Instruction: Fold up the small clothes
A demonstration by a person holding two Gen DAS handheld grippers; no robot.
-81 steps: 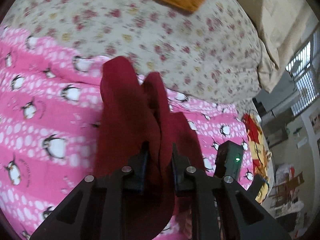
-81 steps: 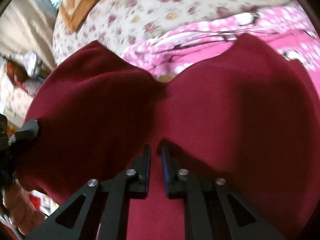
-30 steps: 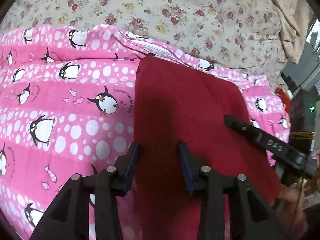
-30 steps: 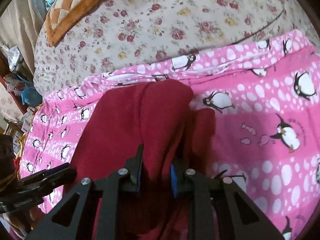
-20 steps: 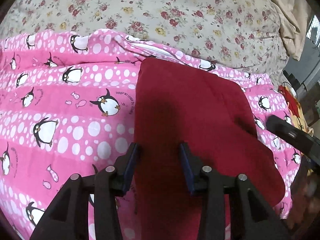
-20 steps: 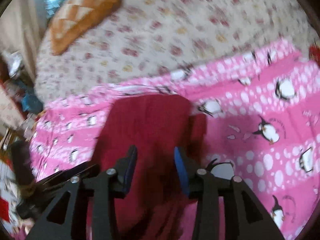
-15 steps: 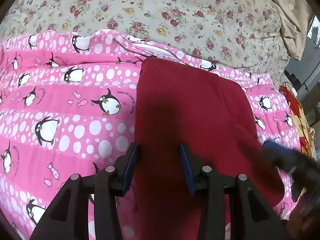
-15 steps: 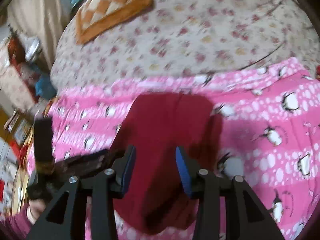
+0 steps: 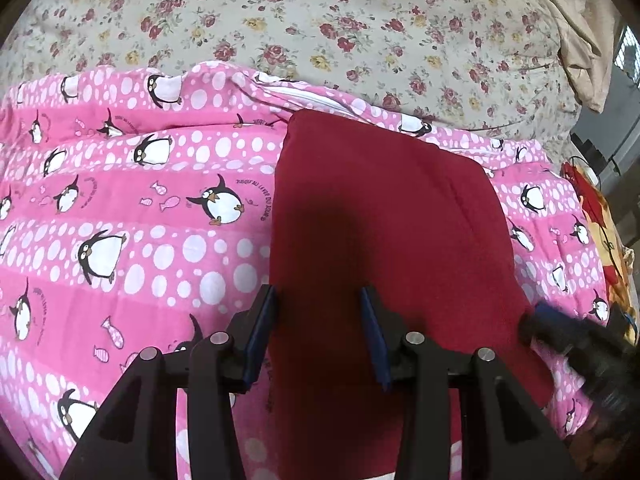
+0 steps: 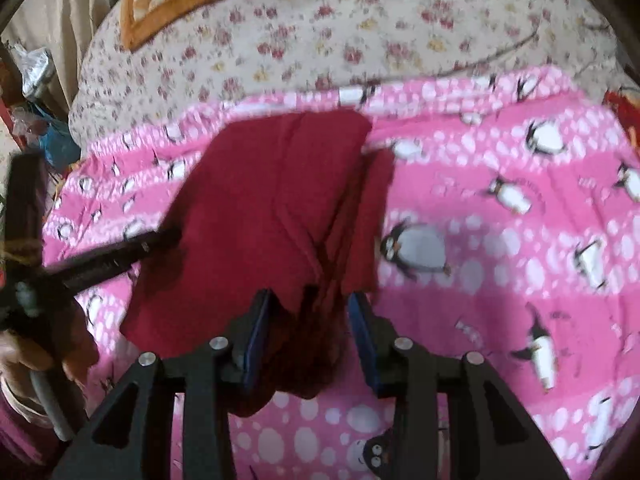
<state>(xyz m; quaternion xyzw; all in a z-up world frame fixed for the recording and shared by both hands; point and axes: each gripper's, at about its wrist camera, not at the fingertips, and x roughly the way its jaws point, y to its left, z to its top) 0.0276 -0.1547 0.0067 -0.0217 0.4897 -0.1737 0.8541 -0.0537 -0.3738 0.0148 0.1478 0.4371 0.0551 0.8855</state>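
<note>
A dark red soft fabric garment [image 9: 384, 248] lies folded lengthwise on the pink penguin-print blanket [image 9: 120, 216] of the bed; left gripper [image 9: 322, 338] and right gripper [image 10: 308, 338] hover released, fingers apart. Next likely: regrasp the near end, fold it toward the far end

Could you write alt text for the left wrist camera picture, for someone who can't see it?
A folded dark red garment lies flat on a pink penguin-print blanket, with the open left gripper above its near edge, holding nothing. A cream floral bedspread lies beyond, and the other gripper shows blurred at lower right.
</note>
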